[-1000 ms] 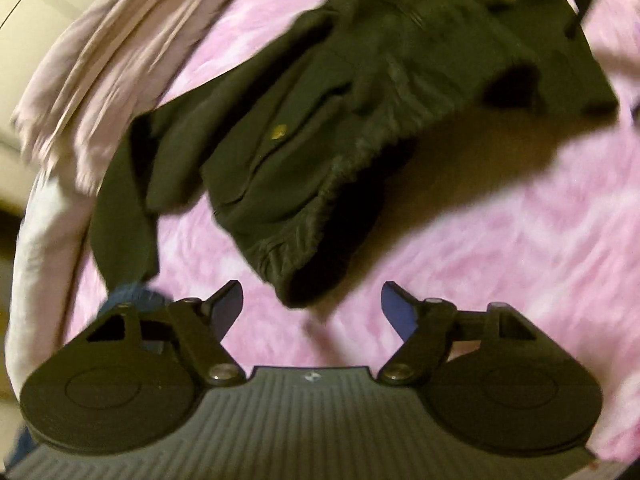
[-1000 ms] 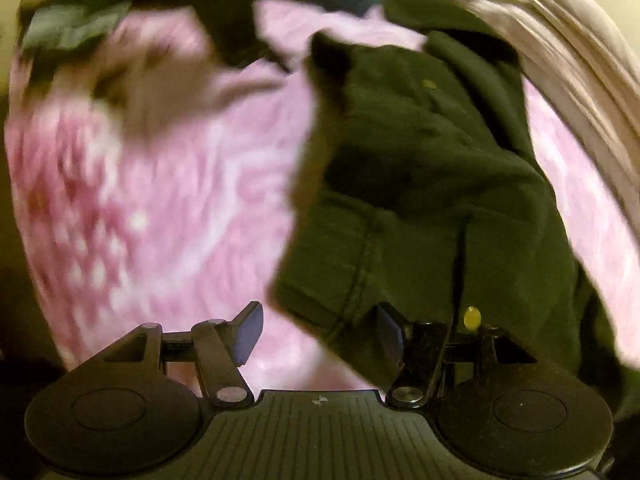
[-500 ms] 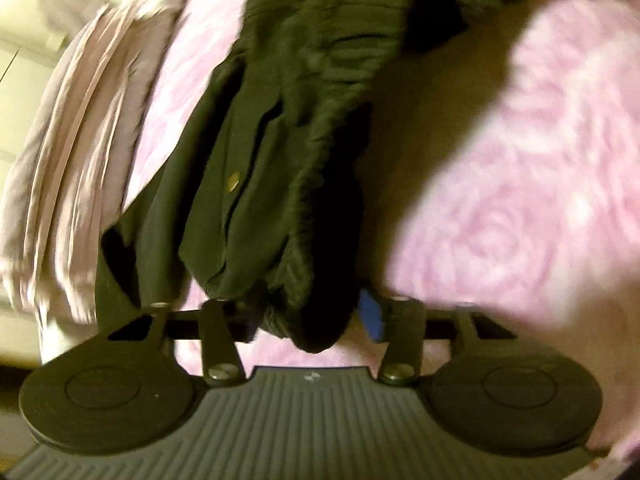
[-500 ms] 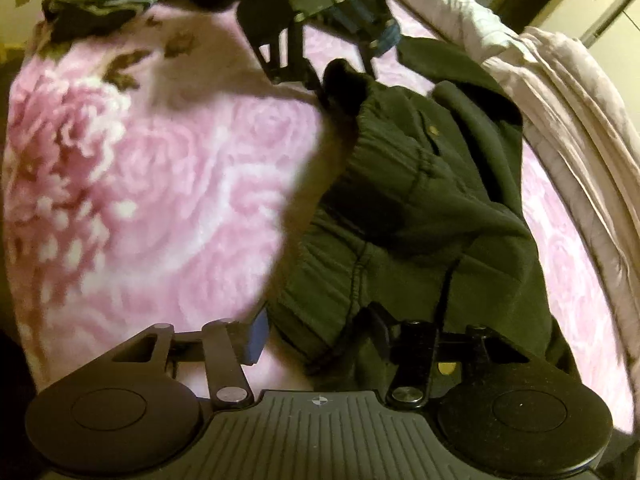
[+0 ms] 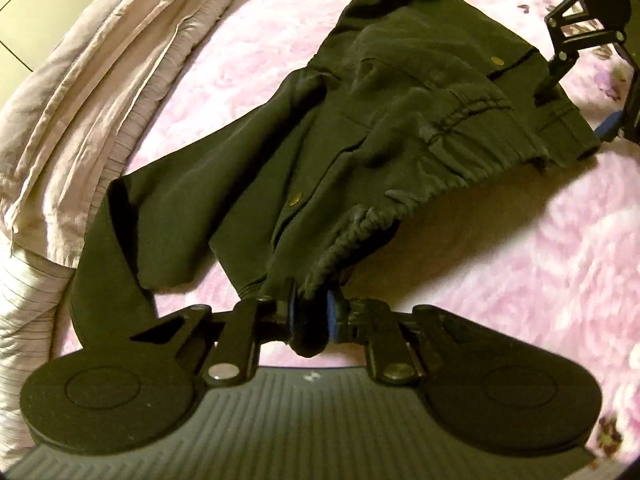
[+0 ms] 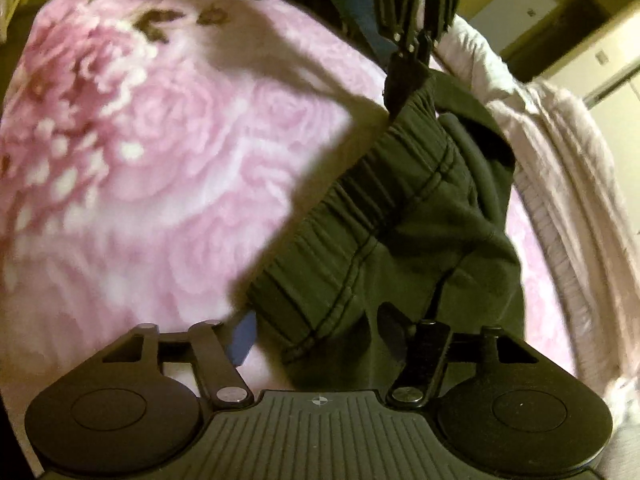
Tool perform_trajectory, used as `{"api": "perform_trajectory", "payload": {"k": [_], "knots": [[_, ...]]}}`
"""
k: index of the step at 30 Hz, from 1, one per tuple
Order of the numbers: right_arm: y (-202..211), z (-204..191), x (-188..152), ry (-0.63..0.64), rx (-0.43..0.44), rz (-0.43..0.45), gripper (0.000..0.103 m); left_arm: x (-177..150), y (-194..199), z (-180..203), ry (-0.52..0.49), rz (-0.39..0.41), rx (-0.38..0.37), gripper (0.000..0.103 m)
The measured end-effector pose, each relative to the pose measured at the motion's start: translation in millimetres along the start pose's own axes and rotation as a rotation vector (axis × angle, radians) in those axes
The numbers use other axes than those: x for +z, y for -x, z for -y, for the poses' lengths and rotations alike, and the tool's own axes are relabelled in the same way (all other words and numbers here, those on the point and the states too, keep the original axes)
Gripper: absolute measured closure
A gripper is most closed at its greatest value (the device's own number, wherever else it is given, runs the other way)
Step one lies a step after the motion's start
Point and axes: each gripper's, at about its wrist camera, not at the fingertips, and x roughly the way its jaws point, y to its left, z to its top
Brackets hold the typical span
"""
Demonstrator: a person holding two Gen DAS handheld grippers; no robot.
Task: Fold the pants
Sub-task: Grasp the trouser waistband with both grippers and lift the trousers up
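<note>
Left hand-held gripper [image 5: 310, 312] pinches the pants [image 5: 400, 128] waistband; right hand-held gripper [image 6: 316, 340], jaws closing, straddles it, pads not yet pressing: uneven lift could skew the fold.

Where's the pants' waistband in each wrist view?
Left wrist: waistband runs from the left gripper, shut on its end, up right to the right gripper.
Right wrist: waistband runs from bottom centre up to the left gripper.
Shared landmark: pink blanket.
</note>
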Motion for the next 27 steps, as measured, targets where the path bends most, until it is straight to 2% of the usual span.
{"api": "perform_trajectory", "payload": {"k": [3,6,9,13,17,21,24,27], "knots": [[16,21,5,-0.118,0.033,0.011,0.073,3,7,6,-0.027,-0.024,0.013,0.091],[44,52,16,-0.237,0.052,0.028,0.078,13,17,1,-0.005,-0.035,0.052,0.093],[85,87,35,-0.318,0.059,0.077,0.08,30,42,-16,0.074,-0.003,0.12,0.094],[143,132,73,-0.425,0.062,0.164,0.081,52,98,-57,0.206,0.08,0.215,0.095],[205,174,130,-0.522,0.11,0.318,0.082,70,175,-98,0.257,0.144,0.317,0.096],[266,210,176,-0.62,0.172,0.526,0.083,102,270,-144,0.26,0.194,0.441,0.096],[313,245,190,-0.703,0.198,0.695,0.083,145,334,-175,0.193,0.214,0.53,0.096],[356,278,178,-0.801,0.177,0.832,0.083,208,381,-195,0.118,0.259,0.576,0.096]]}}
